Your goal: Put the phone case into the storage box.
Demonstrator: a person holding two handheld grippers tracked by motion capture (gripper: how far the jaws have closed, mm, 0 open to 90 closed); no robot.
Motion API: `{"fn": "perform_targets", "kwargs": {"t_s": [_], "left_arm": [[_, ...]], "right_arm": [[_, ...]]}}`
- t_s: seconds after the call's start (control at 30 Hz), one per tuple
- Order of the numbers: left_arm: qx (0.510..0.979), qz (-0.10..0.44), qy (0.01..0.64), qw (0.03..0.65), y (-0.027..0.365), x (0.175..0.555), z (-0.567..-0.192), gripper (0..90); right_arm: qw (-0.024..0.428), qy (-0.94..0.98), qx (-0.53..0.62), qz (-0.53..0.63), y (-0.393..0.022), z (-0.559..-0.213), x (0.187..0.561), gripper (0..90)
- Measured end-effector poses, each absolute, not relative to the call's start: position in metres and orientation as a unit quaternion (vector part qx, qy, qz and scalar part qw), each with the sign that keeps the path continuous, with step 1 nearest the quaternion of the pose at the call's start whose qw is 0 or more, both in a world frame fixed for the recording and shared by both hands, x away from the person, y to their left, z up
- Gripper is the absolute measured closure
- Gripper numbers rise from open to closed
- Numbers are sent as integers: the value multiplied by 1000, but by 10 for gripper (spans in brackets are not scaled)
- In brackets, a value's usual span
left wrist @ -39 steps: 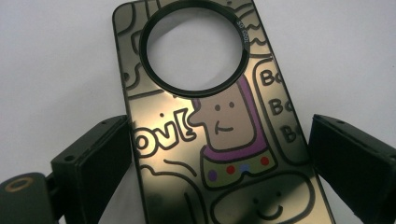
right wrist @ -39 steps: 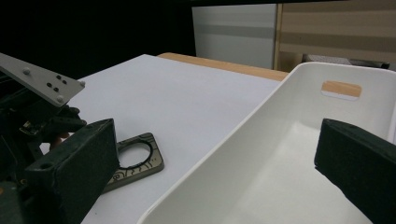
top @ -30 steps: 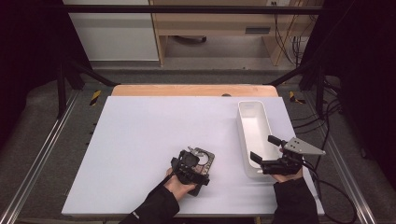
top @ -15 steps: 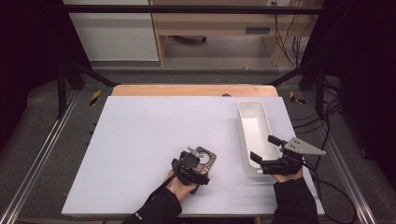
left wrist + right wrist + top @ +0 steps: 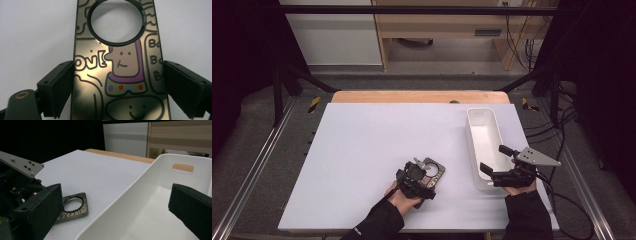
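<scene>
A brass-coloured metal plate (image 5: 435, 172) with a round hole and cartoon drawings lies flat on the white table (image 5: 362, 145). My left gripper (image 5: 420, 176) sits over its near end. In the left gripper view the two jaws press against the long edges of the plate (image 5: 125, 100), so the left gripper (image 5: 118, 75) is shut on it. My right gripper (image 5: 494, 158) hovers at the near end of a long white tray (image 5: 471, 145), open, with nothing between its jaws. In the right gripper view, the right gripper (image 5: 116, 195) spans the tray's (image 5: 150, 215) near end, and the plate (image 5: 83, 205) lies to the left.
The tray stands lengthwise along the table's right side and holds nothing visible; a handle slot (image 5: 183, 167) is cut in its far wall. A wooden strip (image 5: 419, 97) borders the table's far edge. Metal rails (image 5: 257, 165) run beside the table.
The left gripper and the plate have edged slightly to the right on the table. The right gripper has stayed in place.
</scene>
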State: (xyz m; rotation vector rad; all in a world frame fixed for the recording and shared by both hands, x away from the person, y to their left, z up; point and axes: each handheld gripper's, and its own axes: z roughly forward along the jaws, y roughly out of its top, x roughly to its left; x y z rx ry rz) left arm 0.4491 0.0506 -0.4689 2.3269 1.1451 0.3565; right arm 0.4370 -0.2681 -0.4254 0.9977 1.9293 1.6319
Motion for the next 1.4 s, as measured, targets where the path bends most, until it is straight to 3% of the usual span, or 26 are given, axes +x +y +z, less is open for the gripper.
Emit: {"fn": "perform_targets", "kwargs": {"t_s": [0.43, 1.4], "left_arm": [[863, 134, 384, 300, 71, 442, -447, 116], [879, 78, 284, 374, 121, 431, -420, 116]], "right_arm": [[203, 698, 355, 588, -266, -425, 437, 1], [155, 745, 300, 575, -246, -413, 435, 12]]}}
